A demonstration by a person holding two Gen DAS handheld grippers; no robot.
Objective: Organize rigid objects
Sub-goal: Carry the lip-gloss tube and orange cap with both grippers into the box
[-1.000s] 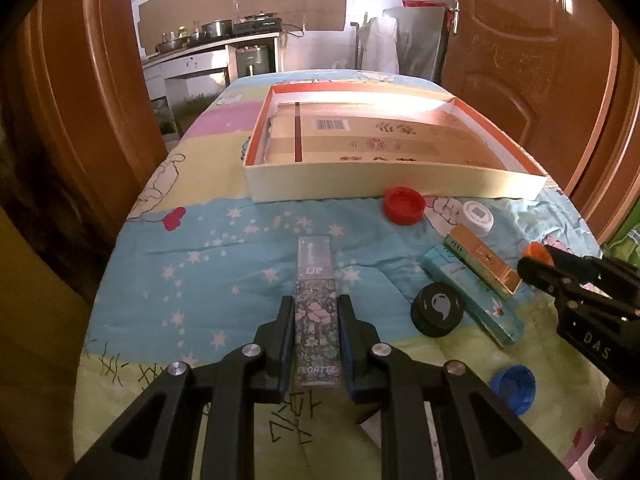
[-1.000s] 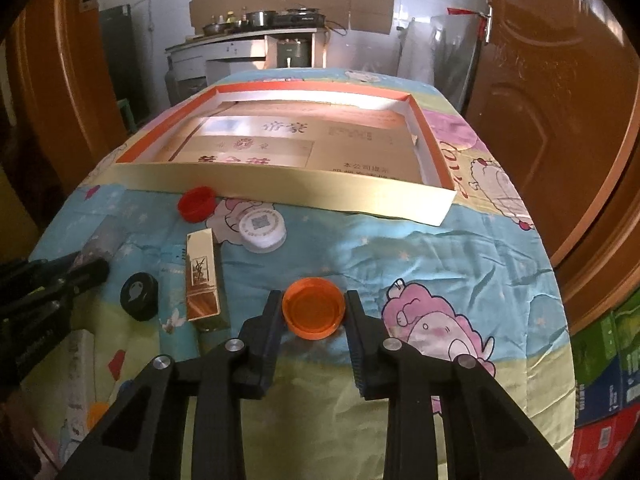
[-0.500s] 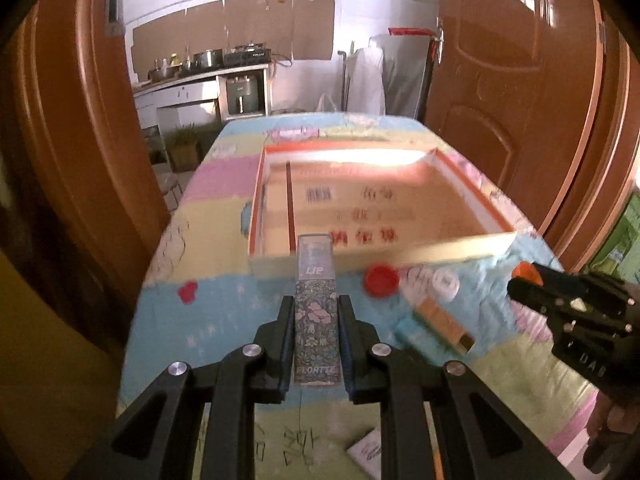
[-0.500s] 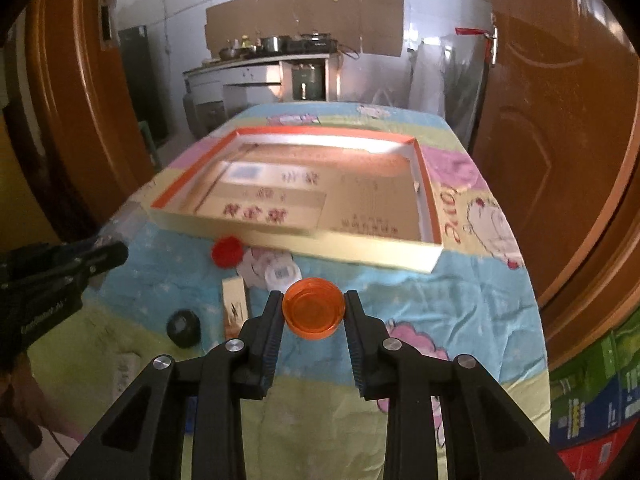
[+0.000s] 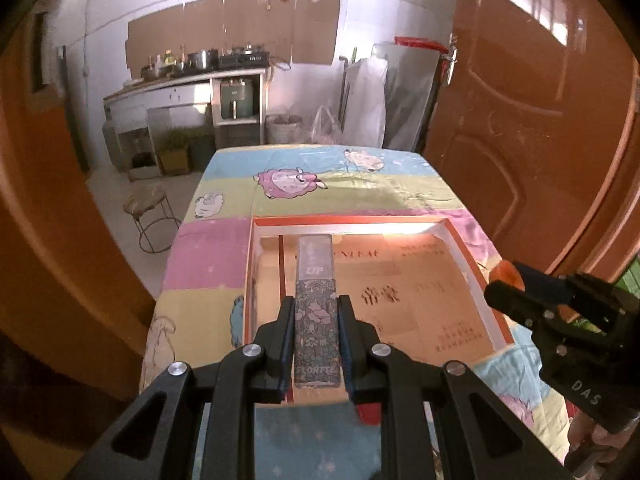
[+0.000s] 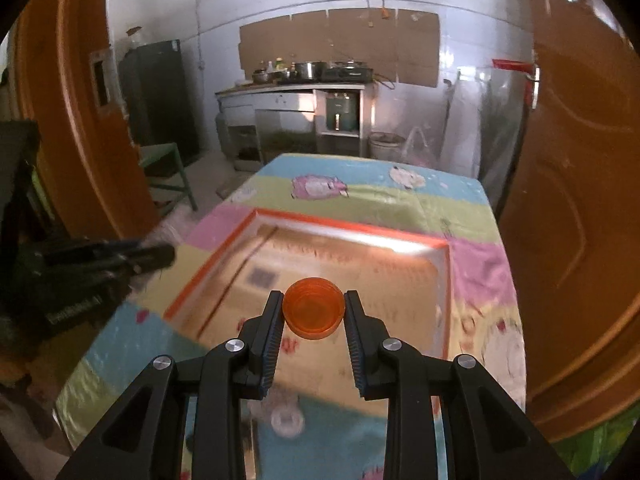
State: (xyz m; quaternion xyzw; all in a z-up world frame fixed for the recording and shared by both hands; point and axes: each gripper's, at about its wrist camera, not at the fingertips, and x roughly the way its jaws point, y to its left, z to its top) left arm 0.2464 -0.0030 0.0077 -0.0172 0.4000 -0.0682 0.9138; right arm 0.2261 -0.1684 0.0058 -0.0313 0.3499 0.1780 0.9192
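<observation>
My left gripper [image 5: 315, 304] is shut on a slim floral lip-product box [image 5: 315, 320] with a clear top, held in the air over the left part of a shallow orange-rimmed cardboard tray [image 5: 472, 268]. My right gripper [image 6: 313, 302] is shut on an orange round cap [image 6: 314, 313], also lifted, above the near part of the same tray [image 6: 224, 256]. The right gripper [image 5: 504, 280] with its orange cap shows at the right edge of the left wrist view. At the left of the right wrist view I see the left gripper [image 6: 160, 254], blurred.
The tray lies on a table under a pastel cartoon cloth [image 5: 320, 188]. A white round lid [image 6: 286, 420] and a red cap [image 5: 370, 414] lie on the cloth near the tray's front. Brown doors [image 5: 540, 120] flank the table; a stool [image 5: 150, 208] stands at the left.
Both grippers have risen and moved forward, each carrying its object off the cloth to above the tray. The loose items on the cloth have dropped out of sight below.
</observation>
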